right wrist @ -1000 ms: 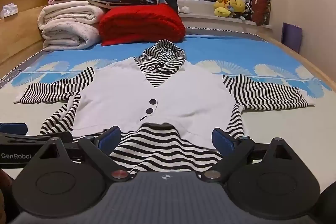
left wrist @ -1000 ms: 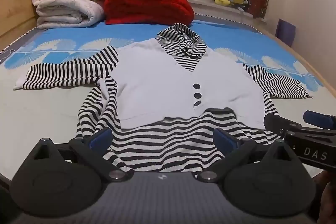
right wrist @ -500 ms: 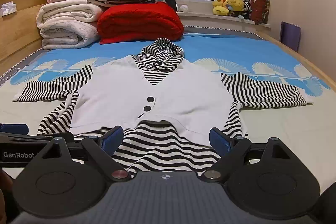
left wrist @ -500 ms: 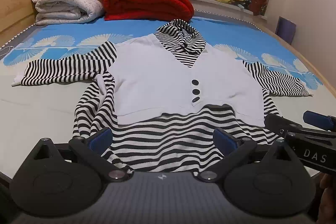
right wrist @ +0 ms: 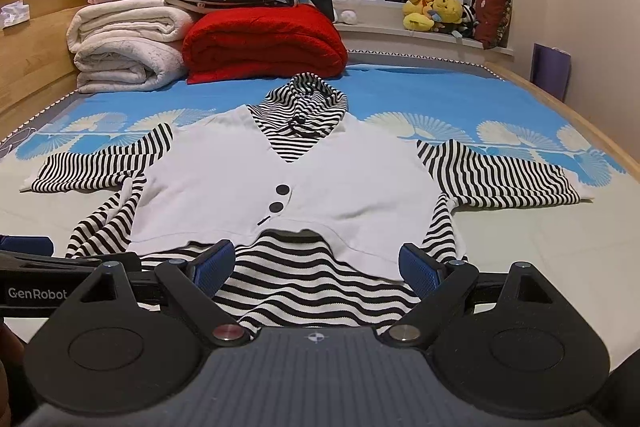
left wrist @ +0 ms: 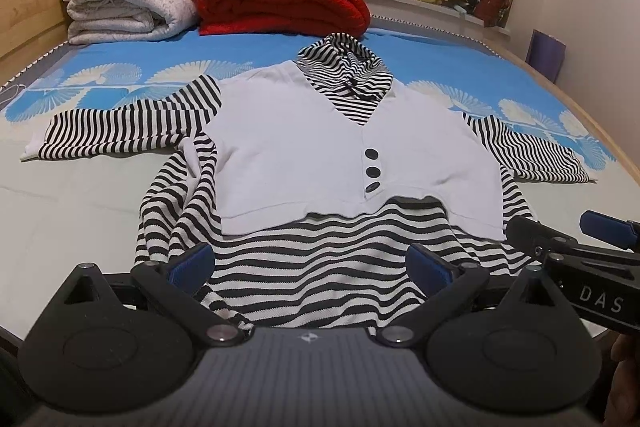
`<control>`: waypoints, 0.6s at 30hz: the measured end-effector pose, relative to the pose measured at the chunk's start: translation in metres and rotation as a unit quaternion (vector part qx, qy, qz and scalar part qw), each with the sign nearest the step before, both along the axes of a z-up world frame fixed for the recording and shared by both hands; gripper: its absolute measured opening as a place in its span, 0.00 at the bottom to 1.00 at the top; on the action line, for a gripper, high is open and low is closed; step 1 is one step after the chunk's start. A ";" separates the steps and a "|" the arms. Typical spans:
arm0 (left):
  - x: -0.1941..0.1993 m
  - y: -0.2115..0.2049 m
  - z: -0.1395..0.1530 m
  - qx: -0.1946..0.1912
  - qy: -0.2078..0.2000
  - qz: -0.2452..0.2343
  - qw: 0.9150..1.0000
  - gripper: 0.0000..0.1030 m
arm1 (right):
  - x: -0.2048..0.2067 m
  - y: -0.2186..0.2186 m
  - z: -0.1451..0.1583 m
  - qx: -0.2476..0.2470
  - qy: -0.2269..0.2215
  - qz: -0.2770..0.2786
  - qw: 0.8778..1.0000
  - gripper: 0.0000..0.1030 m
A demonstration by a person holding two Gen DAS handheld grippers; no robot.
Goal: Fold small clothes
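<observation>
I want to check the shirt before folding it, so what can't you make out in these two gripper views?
- The striped top's bottom hem: covered by the gripper body in both wrist views.
- The third button: foreshortened to a sliver in the right wrist view.
- The plush toys on the windowsill: too small to identify.
- The person's hands: cut off at the frame edges.

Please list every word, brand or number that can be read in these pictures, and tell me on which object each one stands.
"DAS": white letters on the side of the right gripper, seen in the left wrist view.
"GenRobot": white letters on the side of the left gripper, seen in the right wrist view.
The striped top with its white vest panel bears no readable text.
The box on the headboard has a print too blurred to read.
</observation>
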State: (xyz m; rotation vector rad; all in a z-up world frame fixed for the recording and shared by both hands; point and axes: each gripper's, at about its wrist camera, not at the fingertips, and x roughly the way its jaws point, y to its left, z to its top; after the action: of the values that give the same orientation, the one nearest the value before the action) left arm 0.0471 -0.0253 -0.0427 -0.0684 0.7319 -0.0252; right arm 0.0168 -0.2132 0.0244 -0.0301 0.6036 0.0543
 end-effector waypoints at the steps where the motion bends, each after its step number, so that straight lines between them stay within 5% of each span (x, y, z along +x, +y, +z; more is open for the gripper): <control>1: 0.000 0.000 0.000 0.000 0.001 0.000 1.000 0.99 | 0.000 0.000 0.000 0.000 -0.005 0.000 1.000 0.87; 11: 0.003 0.003 -0.002 -0.011 0.010 0.000 1.000 0.98 | 0.004 0.001 -0.002 -0.001 0.020 -0.004 1.000 0.87; 18: 0.015 0.008 0.024 -0.009 -0.010 -0.012 1.000 0.78 | 0.008 0.002 0.000 0.018 0.031 -0.010 0.999 0.87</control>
State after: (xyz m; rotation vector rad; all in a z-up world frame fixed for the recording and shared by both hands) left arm 0.0619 -0.0168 -0.0191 -0.0774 0.7117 -0.0552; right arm 0.0245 -0.2115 0.0246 0.0127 0.6646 0.0474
